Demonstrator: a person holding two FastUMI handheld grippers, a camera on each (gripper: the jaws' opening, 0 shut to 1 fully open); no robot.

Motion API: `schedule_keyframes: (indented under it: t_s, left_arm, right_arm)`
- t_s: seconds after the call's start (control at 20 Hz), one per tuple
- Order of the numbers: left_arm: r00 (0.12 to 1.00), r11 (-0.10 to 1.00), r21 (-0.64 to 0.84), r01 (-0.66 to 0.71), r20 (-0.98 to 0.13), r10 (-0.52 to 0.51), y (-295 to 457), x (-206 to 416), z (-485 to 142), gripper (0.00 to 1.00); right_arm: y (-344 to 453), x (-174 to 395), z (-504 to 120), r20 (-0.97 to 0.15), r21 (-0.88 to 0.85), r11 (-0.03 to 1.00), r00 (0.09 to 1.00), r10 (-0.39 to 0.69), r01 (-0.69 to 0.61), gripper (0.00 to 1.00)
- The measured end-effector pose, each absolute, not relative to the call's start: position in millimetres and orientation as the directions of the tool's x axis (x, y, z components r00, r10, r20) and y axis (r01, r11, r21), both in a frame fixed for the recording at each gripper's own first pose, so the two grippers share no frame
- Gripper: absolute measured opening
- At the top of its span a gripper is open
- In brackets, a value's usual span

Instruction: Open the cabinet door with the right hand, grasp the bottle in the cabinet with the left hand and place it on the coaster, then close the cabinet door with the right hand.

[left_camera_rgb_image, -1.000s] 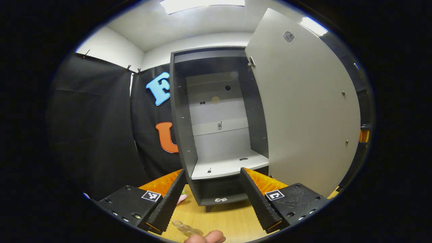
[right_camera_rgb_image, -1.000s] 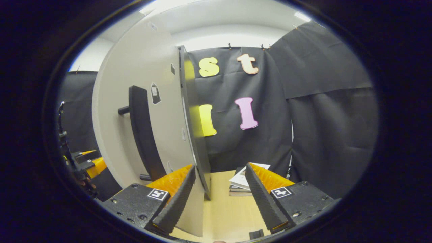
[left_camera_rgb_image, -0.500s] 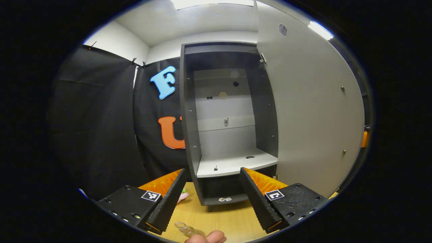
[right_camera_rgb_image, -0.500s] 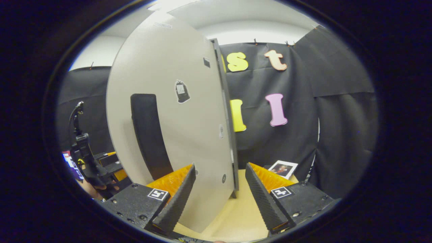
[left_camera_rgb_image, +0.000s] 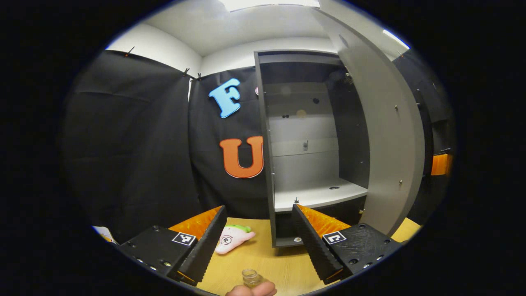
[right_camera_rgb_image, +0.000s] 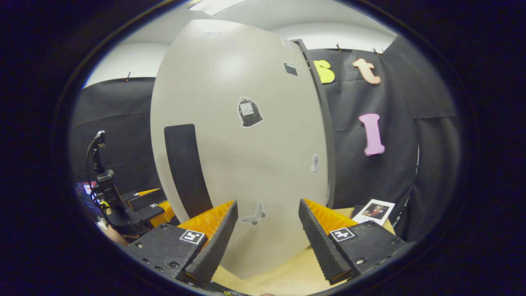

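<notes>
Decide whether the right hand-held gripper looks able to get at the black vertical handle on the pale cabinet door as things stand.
Probably yes. The right hand-held gripper is open and faces the pale cabinet door's outer face, where the black vertical handle sits to one side with nothing in front of it.

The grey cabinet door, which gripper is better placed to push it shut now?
Right. The right gripper faces the outside of the grey cabinet door, jaws open, close to its panel. The left gripper is open before the cabinet's opening, over the small clear glass bottle.
</notes>
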State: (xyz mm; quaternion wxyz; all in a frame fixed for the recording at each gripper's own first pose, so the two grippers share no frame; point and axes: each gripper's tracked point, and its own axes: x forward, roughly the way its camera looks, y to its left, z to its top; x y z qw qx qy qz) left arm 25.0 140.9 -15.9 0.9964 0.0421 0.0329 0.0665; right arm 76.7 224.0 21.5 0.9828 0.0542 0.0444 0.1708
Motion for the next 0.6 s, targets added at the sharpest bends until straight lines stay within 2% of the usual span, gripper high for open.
schedule_keyframes:
  t_s: [0.35, 0.6]
  left_arm:
    - [0.972, 0.973, 0.094, -0.212, -0.079, 0.219, 179, 9, -22, 0.96]
    - [0.964, 0.967, 0.088, -0.238, -0.102, 0.246, 189, 6, -30, 0.96]
  right_arm:
    - [279, 88, 19, -0.091, 0.134, 0.881, 0.879, 0.467, -0.454, 0.96]
    - [287, 90, 14, -0.105, 0.138, 0.874, 0.870, 0.481, -0.466, 0.96]
